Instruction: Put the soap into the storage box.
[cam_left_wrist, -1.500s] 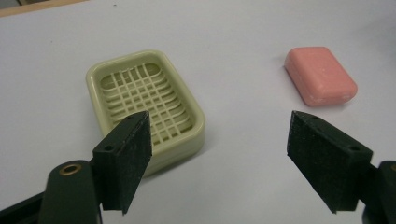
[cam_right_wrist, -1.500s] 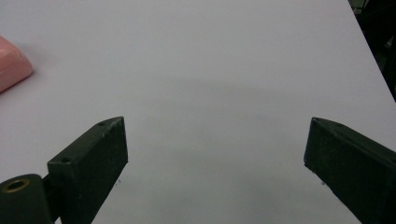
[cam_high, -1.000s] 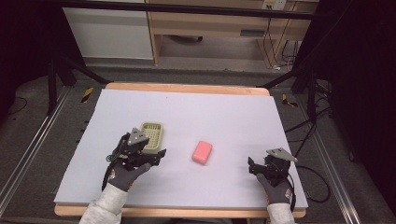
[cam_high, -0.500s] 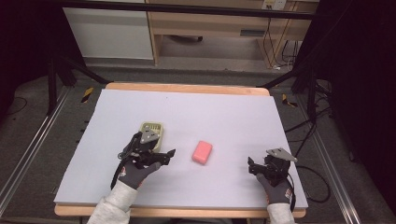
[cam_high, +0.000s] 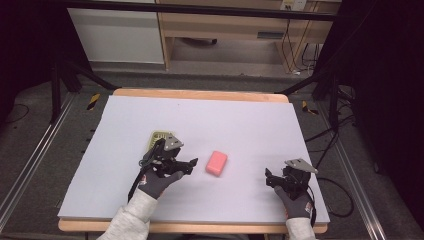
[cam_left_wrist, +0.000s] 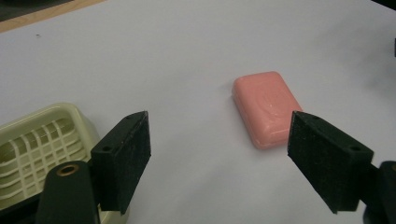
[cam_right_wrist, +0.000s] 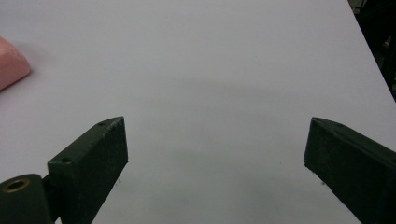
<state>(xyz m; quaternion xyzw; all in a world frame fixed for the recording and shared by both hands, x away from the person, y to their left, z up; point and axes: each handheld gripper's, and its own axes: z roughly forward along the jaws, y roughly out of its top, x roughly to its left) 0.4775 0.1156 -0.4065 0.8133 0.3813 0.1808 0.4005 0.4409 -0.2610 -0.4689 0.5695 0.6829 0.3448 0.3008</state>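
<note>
One pink soap bar, one cream slatted soap dish, two hand-held tools on one table.

A lab: dark curtains, floor rails, loose cables

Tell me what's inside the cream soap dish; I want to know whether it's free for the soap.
The soap dish shows a bare slatted grid inside, nothing on it. The left gripper covers its near corner, so that bit can't be checked. The pink soap lies apart on the table.
</note>
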